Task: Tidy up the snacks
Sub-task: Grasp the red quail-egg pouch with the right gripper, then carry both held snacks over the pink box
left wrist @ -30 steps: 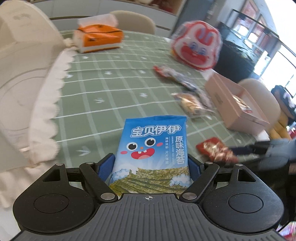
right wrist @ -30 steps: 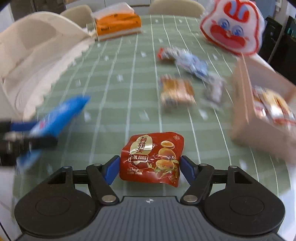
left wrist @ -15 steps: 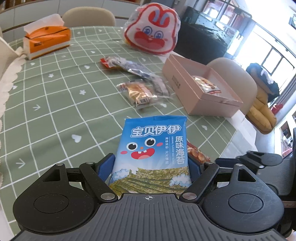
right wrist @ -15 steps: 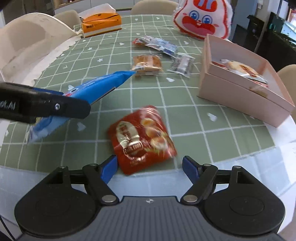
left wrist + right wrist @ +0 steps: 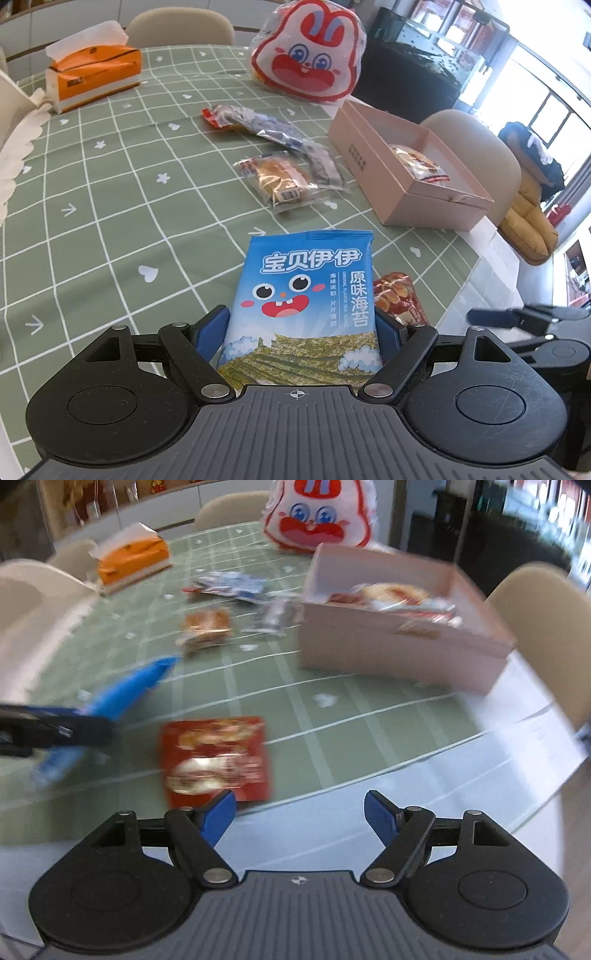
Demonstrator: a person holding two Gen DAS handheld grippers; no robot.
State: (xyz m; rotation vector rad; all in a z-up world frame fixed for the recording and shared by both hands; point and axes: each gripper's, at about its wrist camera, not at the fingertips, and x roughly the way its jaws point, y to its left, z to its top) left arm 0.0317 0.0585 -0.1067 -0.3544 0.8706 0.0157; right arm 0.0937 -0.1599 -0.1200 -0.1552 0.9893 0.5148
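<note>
Left wrist view shows the left gripper (image 5: 303,325) with fingers clamped on the blue packet (image 5: 308,295), tilted down over the desk (image 5: 110,192). It should go flat into the pink box (image 5: 399,162) (one snack inside). The right gripper (image 5: 300,814), fingers wide and empty, angles down beside the red packet (image 5: 216,758).

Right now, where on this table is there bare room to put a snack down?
The widest bare stretch of green tablecloth lies between the orange tissue box and the blue seaweed packet held in the left gripper. It is crowded between the rabbit bag and the pink box, where the wrapped snacks lie close together.
</note>
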